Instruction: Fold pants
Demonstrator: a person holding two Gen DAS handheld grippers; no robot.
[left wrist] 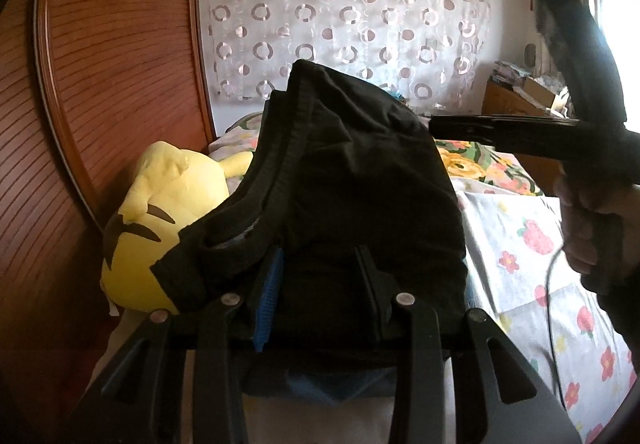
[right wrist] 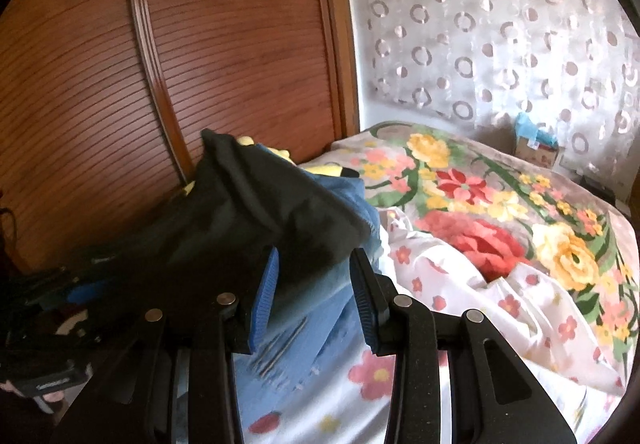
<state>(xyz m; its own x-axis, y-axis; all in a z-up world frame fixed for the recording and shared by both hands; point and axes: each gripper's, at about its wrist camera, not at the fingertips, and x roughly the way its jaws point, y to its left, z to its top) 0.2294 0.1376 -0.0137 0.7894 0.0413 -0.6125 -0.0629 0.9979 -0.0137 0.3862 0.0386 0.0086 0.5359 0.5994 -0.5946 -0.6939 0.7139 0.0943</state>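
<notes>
**Mia:** Where are the pants (left wrist: 352,180)?

**Ben:** Up in the air, over the near left part of the bed (right wrist: 500,284). They are black and bunched up. The left gripper (left wrist: 320,284) has its two fingers squeezed onto the cloth, so it is holding them.

**Mia:** And the right gripper (right wrist: 316,284)?

**Ben:** Its fingers are apart. Black cloth hangs just at them, but I don't think they are pinching it. From the left camera, that gripper sits just beside the right side of the pants.

**Mia:** What could go wrong?

**Ben:** I think the pants could slip. Only one gripper holds them, and it has a thick lump, not a flat edge. If it lets go a bit, they drop in a heap. Also, the right gripper could grab the blue cloth (right wrist: 304,324) under them by mistake.

**Mia:** Anything else in the way?

**Ben:** The yellow plush toy (left wrist: 160,212) is on the left, touching the pants. The cloth could catch on it.

**Mia:** What is the bed like?

**Ben:** Soft and lumpy. A white sheet with little flowers is near, a big flower blanket (right wrist: 472,180) is far. A wooden wardrobe (right wrist: 224,44) stands on the left, and a curtain with rings (right wrist: 500,24) hangs at the far end.
</notes>
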